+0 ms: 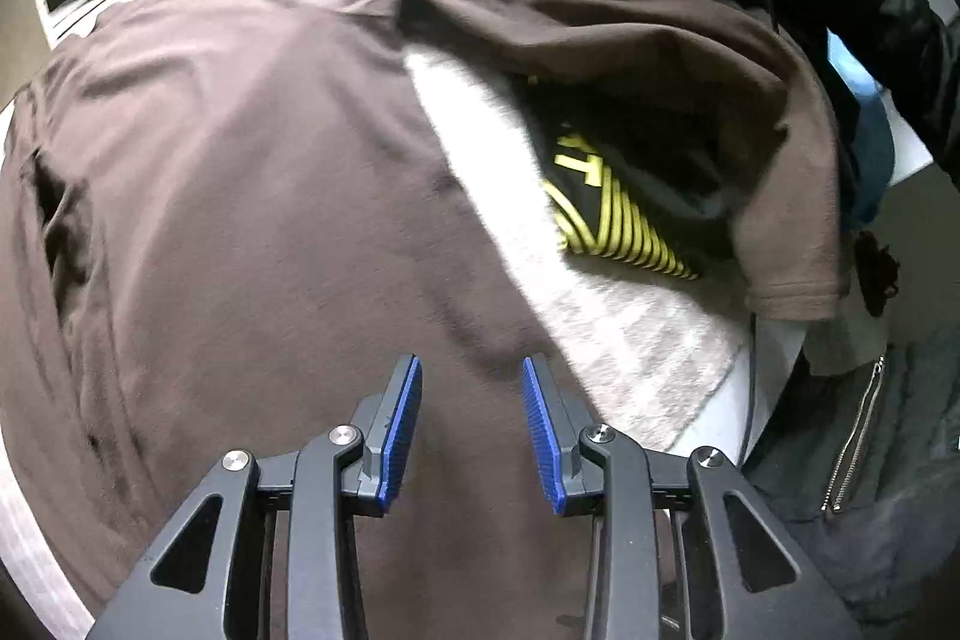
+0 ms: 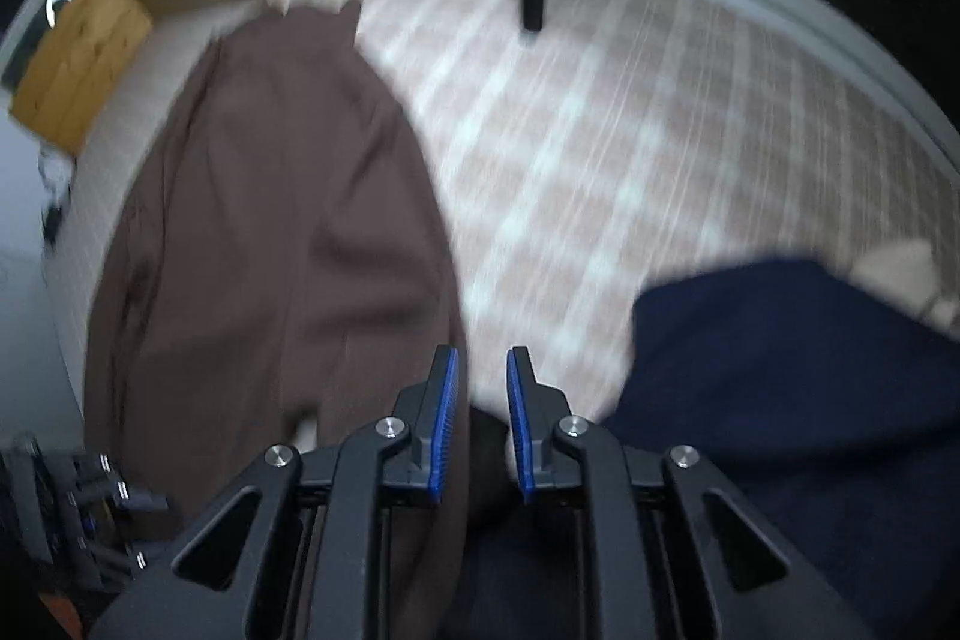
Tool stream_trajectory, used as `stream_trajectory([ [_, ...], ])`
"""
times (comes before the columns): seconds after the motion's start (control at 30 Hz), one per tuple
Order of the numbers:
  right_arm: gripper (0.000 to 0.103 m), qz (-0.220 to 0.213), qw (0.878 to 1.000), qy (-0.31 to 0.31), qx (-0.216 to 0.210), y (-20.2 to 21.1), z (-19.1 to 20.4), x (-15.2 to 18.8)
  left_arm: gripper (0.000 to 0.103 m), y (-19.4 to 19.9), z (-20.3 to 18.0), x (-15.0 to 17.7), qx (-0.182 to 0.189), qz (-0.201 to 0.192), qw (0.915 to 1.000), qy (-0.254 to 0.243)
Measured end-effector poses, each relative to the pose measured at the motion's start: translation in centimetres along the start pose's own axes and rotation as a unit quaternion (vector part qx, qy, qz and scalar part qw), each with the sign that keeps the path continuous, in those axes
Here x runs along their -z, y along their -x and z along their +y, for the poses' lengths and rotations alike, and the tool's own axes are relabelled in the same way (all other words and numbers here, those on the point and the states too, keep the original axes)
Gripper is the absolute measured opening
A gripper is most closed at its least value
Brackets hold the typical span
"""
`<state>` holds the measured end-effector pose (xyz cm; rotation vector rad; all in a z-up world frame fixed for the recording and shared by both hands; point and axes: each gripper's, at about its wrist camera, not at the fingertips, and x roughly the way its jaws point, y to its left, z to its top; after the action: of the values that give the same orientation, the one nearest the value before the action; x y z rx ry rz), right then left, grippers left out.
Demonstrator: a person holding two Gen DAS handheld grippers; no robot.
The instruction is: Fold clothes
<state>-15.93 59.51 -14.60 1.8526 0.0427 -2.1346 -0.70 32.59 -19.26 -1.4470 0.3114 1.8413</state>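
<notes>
The left gripper point(image 1: 471, 370) reaches up from the bottom centre of its frame, its blue-padded fingers point(image 1: 401, 436) spread well apart and holding nothing. The right gripper point(image 2: 482, 361) sits likewise at the bottom centre of its frame, jaws parted by a narrower gap, nothing clamped between them.

So the big plain brown cotton T-shirt point(image 1: 240, 196) is one flat brown, no print. Under its sleeve there's a black garment with yellow stripes point(image 1: 606, 214). The cloth covering the table point(image 2: 630, 148) is a pale pink-and-white check. A dark navy blue garment point(image 2: 792, 364) shows in the right wrist view, solid colour. Both the left gripper point(image 1: 471, 370) and right gripper point(image 2: 483, 364) are black with bright blue ribbed pads point(image 1: 401, 436). Grey jacket with a silver zip point(image 1: 858, 436) at the edge.
</notes>
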Motion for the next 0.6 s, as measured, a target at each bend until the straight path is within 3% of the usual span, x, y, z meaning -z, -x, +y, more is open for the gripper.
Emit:
stream_trajectory([
  [0.17, 0.030, 0.047, 0.998, 0.029, 0.014, 0.8, 3.0, 4.3, 0.032, -0.5, -2.0, -0.4, 0.013, -0.003, 0.9994, -0.031],
  [0.4, 0.030, -0.013, 0.999, 0.012, 0.044, 7.8, 7.0, 13.5, 0.032, -0.1, -2.8, 0.0, 0.035, -0.011, 0.9979, -0.054],
  [0.6, 0.034, 0.011, 0.995, 0.008, 0.096, 7.9, 10.8, 19.3, 0.032, -0.1, -3.5, -0.7, 0.051, -0.016, 0.9953, -0.081],
])
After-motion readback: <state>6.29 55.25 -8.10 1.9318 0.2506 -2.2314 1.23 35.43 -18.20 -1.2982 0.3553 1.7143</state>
